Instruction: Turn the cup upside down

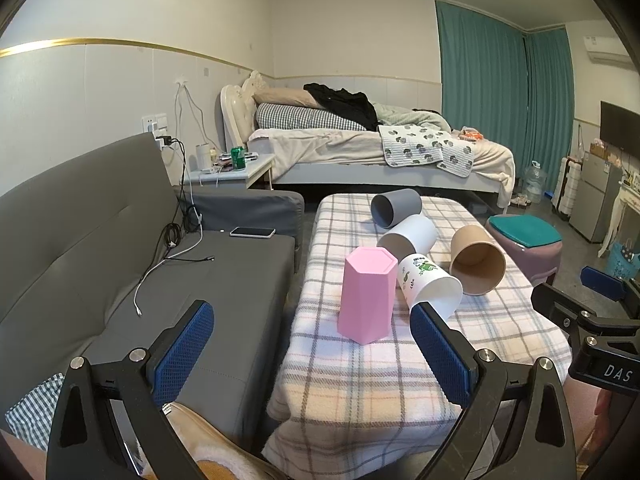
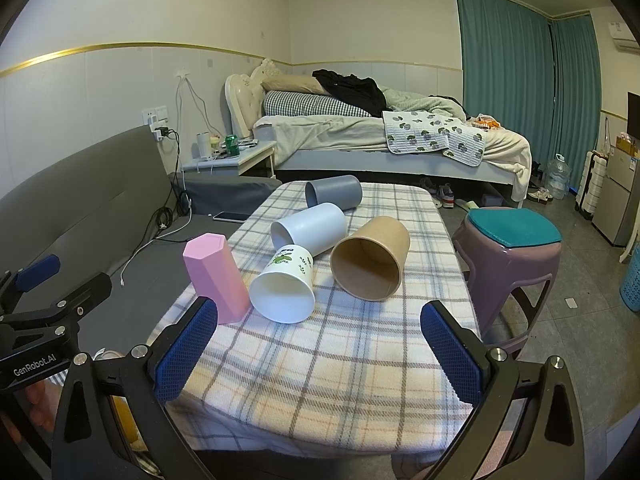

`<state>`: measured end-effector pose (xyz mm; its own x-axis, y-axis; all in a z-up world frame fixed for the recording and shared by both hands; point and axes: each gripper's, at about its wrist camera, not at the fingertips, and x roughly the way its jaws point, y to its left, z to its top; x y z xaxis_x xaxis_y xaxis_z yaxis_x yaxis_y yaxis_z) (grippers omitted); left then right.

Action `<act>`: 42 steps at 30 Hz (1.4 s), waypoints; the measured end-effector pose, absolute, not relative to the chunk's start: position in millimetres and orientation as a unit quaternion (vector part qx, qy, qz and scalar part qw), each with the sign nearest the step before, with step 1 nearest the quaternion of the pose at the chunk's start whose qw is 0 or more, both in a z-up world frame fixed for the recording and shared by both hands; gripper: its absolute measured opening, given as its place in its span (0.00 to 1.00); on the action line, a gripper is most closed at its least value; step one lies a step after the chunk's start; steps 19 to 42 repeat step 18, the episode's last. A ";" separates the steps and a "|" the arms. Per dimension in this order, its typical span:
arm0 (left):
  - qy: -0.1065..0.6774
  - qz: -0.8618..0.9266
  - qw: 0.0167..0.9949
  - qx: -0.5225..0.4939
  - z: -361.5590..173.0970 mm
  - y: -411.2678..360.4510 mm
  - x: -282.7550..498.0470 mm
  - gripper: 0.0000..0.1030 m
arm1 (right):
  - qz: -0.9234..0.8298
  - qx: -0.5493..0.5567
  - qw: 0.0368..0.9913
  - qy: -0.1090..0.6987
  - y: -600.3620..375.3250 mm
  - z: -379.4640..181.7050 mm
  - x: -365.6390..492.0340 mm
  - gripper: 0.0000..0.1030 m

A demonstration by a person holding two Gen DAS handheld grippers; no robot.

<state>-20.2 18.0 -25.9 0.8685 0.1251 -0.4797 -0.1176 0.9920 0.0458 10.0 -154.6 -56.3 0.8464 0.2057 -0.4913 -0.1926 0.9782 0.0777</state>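
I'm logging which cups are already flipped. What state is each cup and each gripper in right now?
pink cup: standing, closed end up
printed paper cup: on its side
white cup: on its side
grey cup: on its side
brown cup: on its side
left gripper: open, empty
right gripper: open, empty

Frog cup [image 1: 430, 286] mouth – partly behind left tongs [image 1: 312, 344]; pink cup [image 1: 366, 296] opening unseen.
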 end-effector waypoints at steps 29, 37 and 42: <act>0.249 0.061 0.966 0.007 -26.0 18.0 -19.5 0.99 | 0.104 0.012 0.960 0.259 -155.4 -56.9 9.6 0.99; 0.249 0.061 0.966 0.007 -26.0 18.0 -19.5 0.99 | 0.104 0.012 0.960 0.259 -155.4 -56.9 9.6 0.99; 0.249 0.061 0.966 0.007 -26.0 18.0 -19.5 0.99 | 0.104 0.012 0.960 0.259 -155.4 -56.9 9.6 0.99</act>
